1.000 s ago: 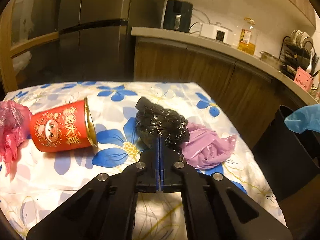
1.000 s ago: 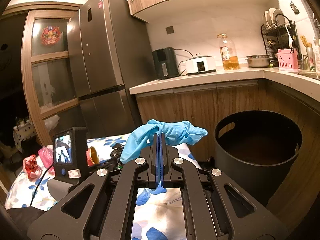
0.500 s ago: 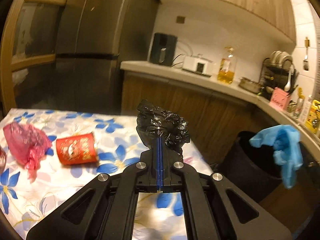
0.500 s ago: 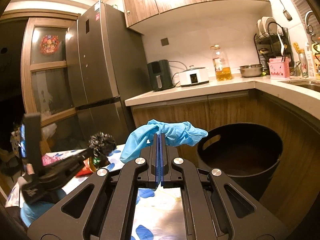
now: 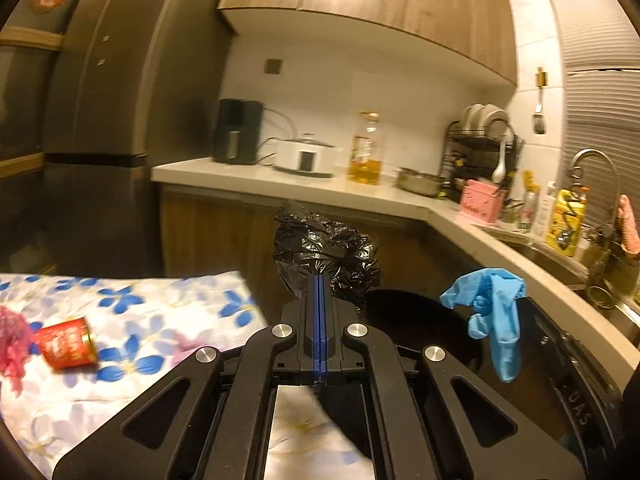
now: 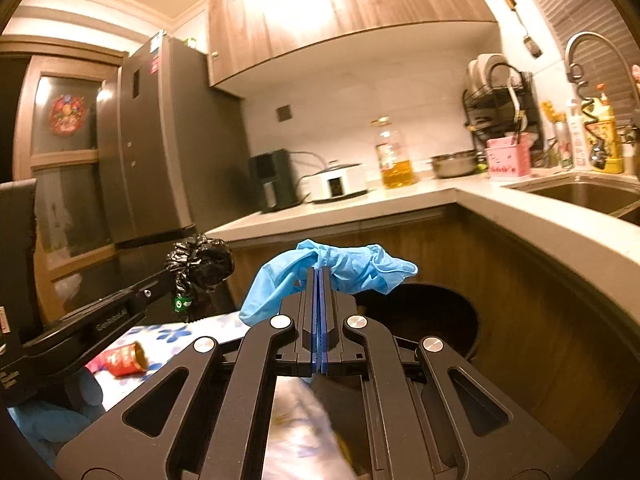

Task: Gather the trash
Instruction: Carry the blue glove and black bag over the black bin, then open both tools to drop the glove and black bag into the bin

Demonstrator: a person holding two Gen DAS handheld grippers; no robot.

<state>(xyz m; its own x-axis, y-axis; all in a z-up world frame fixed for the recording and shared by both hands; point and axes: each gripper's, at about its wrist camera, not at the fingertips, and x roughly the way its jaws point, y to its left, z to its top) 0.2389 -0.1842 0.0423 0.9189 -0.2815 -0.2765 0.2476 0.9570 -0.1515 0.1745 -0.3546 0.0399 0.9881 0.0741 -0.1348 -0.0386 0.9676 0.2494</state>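
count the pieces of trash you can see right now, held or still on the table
4: a black plastic bag in the left gripper, a blue glove in the right gripper, a red can and a pink bag on the table. More may be hidden.

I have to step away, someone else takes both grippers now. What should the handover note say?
Left gripper: shut on the crumpled black plastic bag, held up in the air near the black bin.
Right gripper: shut on the blue glove, also near the bin.
Done: both pieces lifted off the floral tablecloth.
Left: drop both into the bin, then fetch the red can lying on its side and the pink plastic bag beside it.
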